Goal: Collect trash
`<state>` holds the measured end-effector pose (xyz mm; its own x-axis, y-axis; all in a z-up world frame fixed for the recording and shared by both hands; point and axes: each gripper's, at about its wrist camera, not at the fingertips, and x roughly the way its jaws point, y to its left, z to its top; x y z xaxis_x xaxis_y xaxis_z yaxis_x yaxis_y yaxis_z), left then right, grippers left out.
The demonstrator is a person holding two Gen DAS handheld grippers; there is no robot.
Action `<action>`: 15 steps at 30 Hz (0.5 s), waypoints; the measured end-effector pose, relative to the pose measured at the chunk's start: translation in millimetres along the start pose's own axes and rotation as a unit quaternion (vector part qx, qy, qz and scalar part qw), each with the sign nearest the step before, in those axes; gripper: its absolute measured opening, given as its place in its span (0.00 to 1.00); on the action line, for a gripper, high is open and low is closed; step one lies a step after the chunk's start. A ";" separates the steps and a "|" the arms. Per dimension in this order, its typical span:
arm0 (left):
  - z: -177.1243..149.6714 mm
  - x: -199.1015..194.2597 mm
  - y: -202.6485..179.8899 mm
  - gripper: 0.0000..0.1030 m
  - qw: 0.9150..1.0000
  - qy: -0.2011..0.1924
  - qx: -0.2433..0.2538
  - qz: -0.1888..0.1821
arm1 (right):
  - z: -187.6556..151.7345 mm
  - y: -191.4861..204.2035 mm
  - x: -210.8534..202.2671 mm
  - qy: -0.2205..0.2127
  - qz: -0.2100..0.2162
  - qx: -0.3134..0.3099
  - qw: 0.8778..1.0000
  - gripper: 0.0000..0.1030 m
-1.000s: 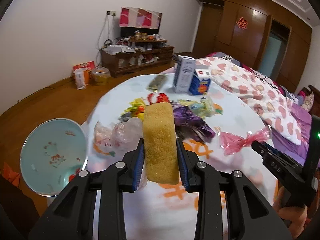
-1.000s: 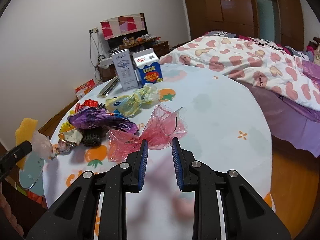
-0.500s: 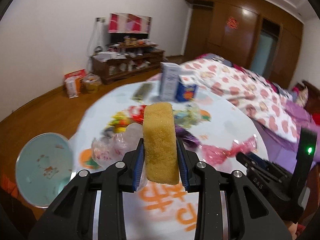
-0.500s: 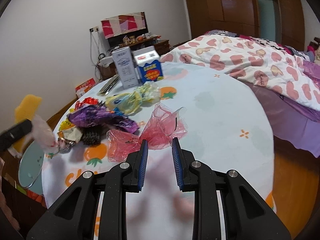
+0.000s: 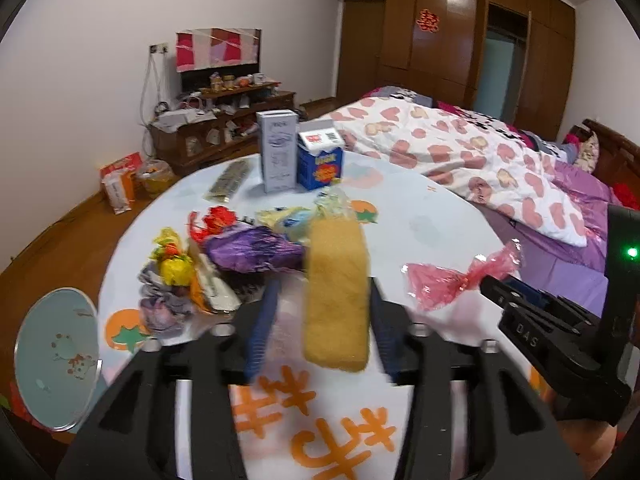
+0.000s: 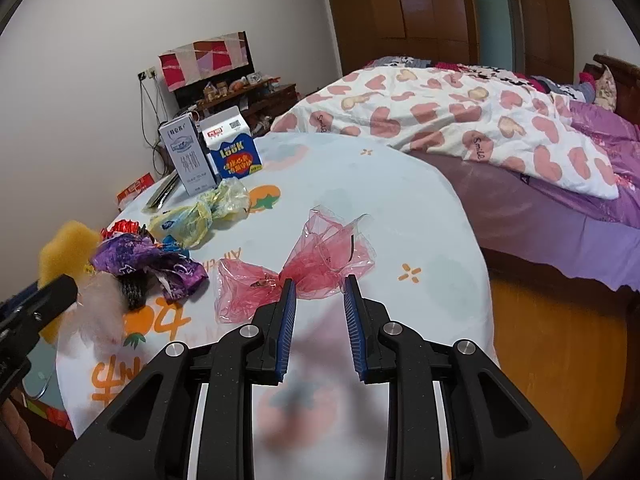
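Note:
A yellow sponge (image 5: pixel 337 292) hangs between the jaws of my left gripper (image 5: pixel 320 300), which have spread open and no longer pinch it; the view is blurred. It also shows in the right wrist view (image 6: pixel 66 248). My right gripper (image 6: pixel 319 292) is open and empty just short of a pink plastic bag (image 6: pixel 304 268), which also shows in the left wrist view (image 5: pixel 452 276). A heap of wrappers lies on the round table (image 6: pixel 380 208): purple (image 5: pixel 256 248), yellow (image 5: pixel 174 266), red (image 5: pixel 212 218), pale yellow bag (image 6: pixel 200 212).
Two cartons, a grey one (image 5: pixel 278 150) and a blue one (image 5: pixel 320 160), stand at the table's far side, with a flat packet (image 5: pixel 230 180) beside them. A pale blue bin (image 5: pixel 56 356) stands on the floor at the left. A bed (image 6: pixel 500 128) is at the right.
My left gripper has opened and let go of the sponge, which has shifted right between the jaws. The left gripper swung over the table. The right gripper has barely moved.

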<state>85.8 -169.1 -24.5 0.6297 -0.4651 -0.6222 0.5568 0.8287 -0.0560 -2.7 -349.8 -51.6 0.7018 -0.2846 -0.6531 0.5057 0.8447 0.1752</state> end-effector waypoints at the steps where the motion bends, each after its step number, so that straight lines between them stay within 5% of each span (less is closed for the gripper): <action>1: -0.7 -1.4 3.0 0.48 1.000 0.001 -0.002 0.001 | -0.6 1.5 -0.2 0.000 0.001 -0.002 1.000 0.25; 10: -5.1 -13.7 49.3 0.44 0.999 0.009 -0.030 0.040 | -0.6 5.3 -1.2 -0.002 0.006 -0.005 1.000 0.25; 15: -20.8 9.0 55.0 0.46 0.996 0.055 -0.038 0.053 | -0.6 2.9 0.6 0.000 0.007 -0.002 1.000 0.25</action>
<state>110.8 -121.2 -49.4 0.6164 -0.3407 -0.7099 0.4450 0.8945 -0.0430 -1.1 -347.3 -51.9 0.7085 -0.2732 -0.6507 0.4942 0.8503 0.1810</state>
